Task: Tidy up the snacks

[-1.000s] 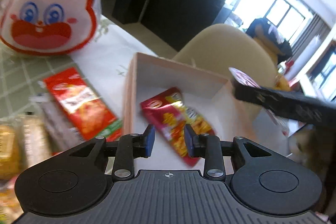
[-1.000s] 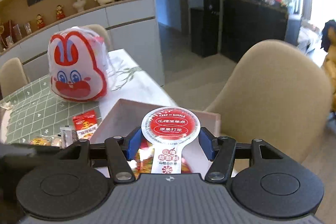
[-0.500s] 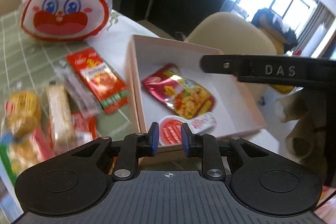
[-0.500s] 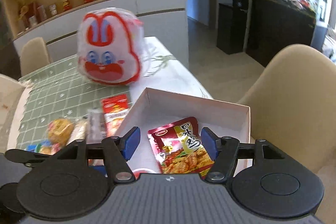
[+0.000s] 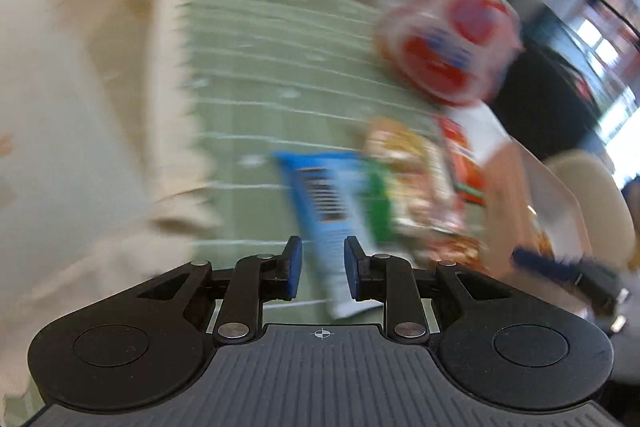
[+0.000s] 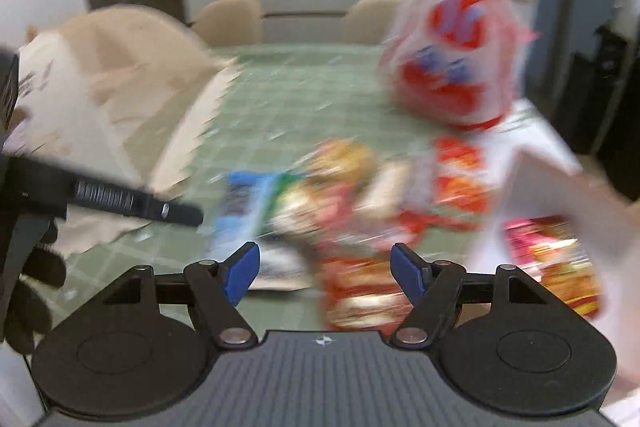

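A green checked table (image 6: pixel 304 99) carries loose snacks (image 6: pixel 344 187) beside a box (image 6: pixel 560 195) at its right edge. The left gripper (image 5: pixel 320 269), jaws narrow, and the right gripper (image 6: pixel 324 269), just opening wider, hover over them, holding nothing.

Both grippers off the box, over the snack pile

Left gripper (image 5: pixel 320 273) narrowed, empty; right gripper (image 6: pixel 325 273) has just been opening, empty, its round-lidded snack dropped in the box (image 6: pixel 560 187).
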The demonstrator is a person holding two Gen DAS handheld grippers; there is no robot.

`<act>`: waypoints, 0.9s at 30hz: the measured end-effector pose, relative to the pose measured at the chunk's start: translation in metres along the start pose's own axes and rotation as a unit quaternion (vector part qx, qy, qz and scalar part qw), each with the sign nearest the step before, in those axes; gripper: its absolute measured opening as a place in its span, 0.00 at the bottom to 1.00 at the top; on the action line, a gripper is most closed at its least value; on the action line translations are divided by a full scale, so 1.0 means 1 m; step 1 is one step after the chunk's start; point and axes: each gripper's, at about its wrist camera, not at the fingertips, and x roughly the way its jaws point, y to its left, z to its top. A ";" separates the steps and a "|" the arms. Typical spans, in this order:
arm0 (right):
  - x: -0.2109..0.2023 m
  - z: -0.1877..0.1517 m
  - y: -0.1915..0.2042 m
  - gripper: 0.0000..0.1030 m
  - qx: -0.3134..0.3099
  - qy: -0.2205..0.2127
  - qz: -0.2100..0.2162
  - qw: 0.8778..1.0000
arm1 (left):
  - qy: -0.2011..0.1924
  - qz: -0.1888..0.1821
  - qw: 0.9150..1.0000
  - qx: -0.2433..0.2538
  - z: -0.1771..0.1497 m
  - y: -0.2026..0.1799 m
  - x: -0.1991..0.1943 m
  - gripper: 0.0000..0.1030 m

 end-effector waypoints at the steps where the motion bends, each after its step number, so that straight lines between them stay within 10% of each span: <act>1: 0.008 -0.001 0.009 0.71 0.000 0.006 0.009 1.000 | -0.001 0.003 1.000 -0.010 0.001 0.006 -0.002 0.25; 10: 0.072 0.024 0.015 0.78 0.025 -0.005 -0.055 0.998 | 0.019 -0.028 0.999 -0.023 -0.018 0.017 -0.008 0.25; 14: 0.087 0.023 -0.004 0.66 0.069 0.044 0.002 0.997 | 0.028 -0.048 0.998 -0.007 -0.018 0.012 -0.004 0.25; 19: 0.057 0.003 0.001 0.53 0.052 0.044 0.045 0.997 | 0.026 -0.063 0.998 0.015 -0.010 0.001 0.002 0.25; 27: -0.007 -0.050 0.008 0.60 -0.013 0.056 0.062 0.996 | 0.053 -0.102 0.991 0.076 -0.009 -0.029 0.015 0.25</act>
